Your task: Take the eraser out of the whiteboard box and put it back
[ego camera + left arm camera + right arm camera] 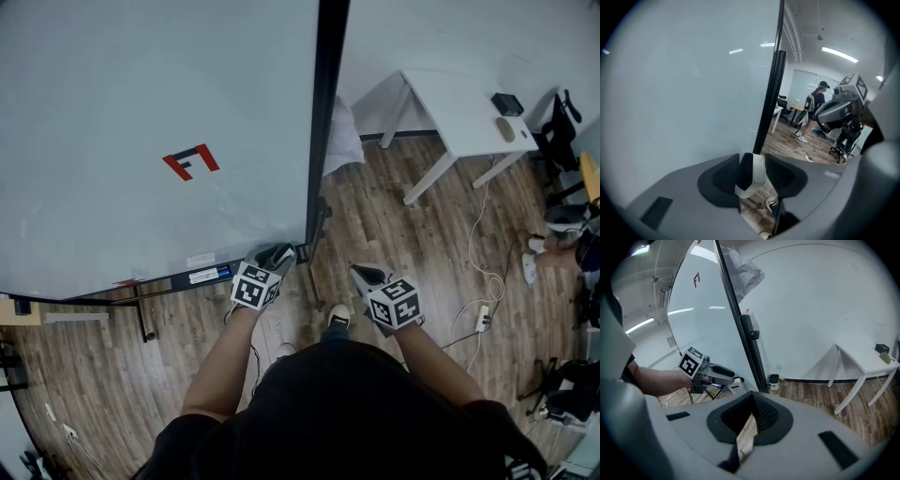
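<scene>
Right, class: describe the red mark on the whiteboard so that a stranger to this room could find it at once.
Find the large whiteboard filling the left of the head view. Roughly midway across it sits the red mark, a blocky, tilted, F-like shape. It is the only colour on the board's face; the small labels sit along the bottom rail.

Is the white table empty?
No, a black box and a tan thing lie on the table.
</scene>
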A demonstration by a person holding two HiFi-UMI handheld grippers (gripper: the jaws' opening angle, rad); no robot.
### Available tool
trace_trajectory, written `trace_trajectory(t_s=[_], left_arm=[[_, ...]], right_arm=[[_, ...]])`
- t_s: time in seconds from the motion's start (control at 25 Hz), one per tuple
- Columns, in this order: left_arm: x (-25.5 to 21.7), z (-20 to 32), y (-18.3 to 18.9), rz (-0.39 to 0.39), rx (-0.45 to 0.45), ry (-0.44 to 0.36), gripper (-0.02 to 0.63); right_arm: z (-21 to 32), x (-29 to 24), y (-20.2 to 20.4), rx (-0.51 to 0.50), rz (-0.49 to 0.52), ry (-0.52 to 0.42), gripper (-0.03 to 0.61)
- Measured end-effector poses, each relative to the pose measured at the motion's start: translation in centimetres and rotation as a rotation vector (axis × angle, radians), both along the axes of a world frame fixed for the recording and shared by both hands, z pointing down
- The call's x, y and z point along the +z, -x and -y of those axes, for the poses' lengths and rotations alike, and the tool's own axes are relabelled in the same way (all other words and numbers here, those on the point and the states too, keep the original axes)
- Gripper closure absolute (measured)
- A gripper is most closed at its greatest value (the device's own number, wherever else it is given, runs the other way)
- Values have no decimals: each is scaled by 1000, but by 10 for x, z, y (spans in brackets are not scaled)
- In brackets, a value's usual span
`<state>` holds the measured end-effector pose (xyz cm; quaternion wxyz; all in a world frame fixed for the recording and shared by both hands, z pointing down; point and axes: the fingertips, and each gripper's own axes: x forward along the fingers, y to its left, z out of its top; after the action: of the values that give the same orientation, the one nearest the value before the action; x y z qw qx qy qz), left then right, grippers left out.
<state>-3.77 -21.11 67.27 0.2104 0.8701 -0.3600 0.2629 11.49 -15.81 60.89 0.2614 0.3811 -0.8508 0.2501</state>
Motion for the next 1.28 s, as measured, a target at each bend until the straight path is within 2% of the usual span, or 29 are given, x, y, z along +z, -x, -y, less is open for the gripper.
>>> trace_trajectory(t_s=[0.28, 0.76, 1.28], left_arm=[[-16, -6, 6, -35, -17, 0, 443], [-43, -31, 34, -14, -26, -48, 443], [-57, -59, 66, -24, -68, -79, 443]], right_arm=[[-2, -9, 8, -21, 6, -16, 583], [-14, -20, 32, -73, 8, -44, 583], [-27, -30, 57, -97, 10, -71, 583]])
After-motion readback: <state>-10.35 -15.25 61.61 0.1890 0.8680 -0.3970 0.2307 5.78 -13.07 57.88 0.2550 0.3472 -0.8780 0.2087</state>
